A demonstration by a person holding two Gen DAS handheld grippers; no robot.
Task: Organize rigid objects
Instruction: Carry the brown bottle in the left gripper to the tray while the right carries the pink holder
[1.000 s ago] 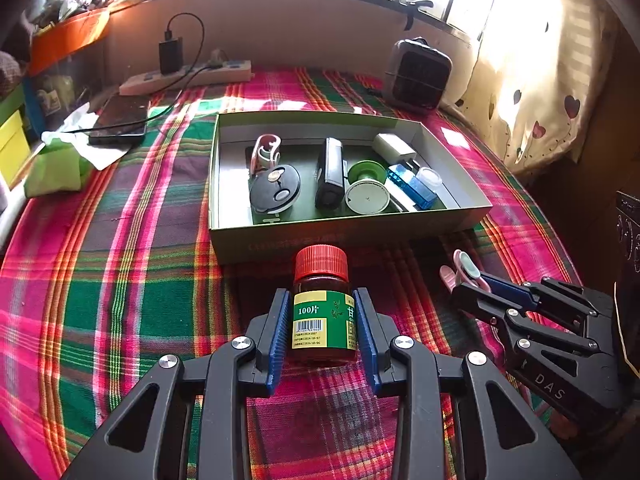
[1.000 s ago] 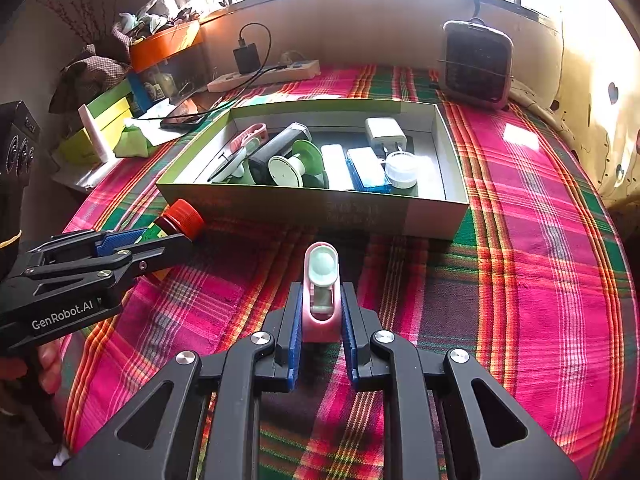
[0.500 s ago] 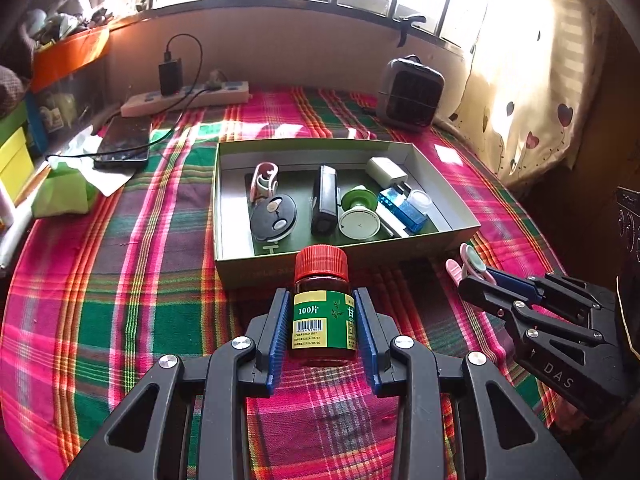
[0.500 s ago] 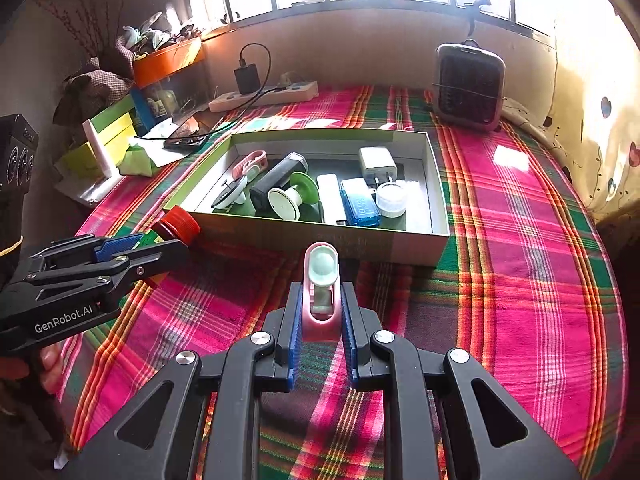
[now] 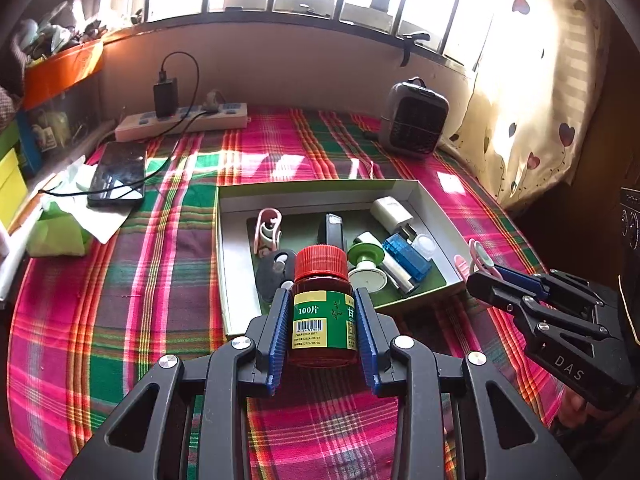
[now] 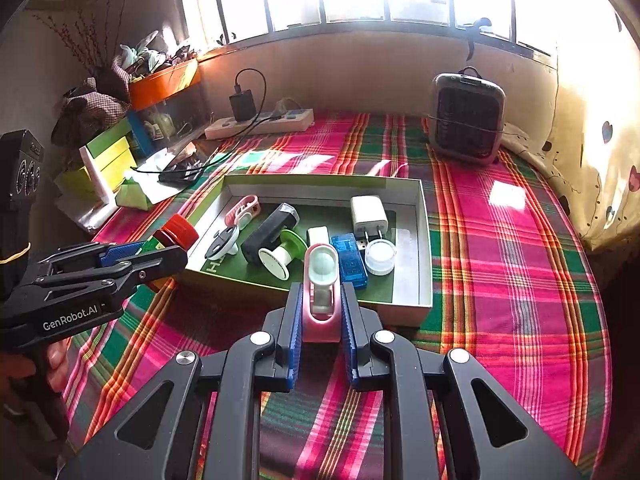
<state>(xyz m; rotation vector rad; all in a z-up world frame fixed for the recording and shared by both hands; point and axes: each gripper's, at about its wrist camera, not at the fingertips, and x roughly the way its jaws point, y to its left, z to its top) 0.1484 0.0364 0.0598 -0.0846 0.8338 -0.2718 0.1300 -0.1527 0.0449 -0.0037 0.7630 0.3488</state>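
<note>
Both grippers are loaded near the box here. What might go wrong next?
1. The box is crowded: the bottle in the left gripper could knock the green spool or black disc when set down.
2. The right gripper pinches only the pink item's lower end, so it may pivot or slip.
3. Both grippers converge on the box's near edge and might collide.

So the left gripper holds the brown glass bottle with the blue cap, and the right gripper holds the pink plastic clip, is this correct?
Not quite: the cap is red, not blue, as the left wrist view shows. The left gripper holds the brown glass bottle with the red cap, and the right gripper holds the pink plastic clip.
</note>
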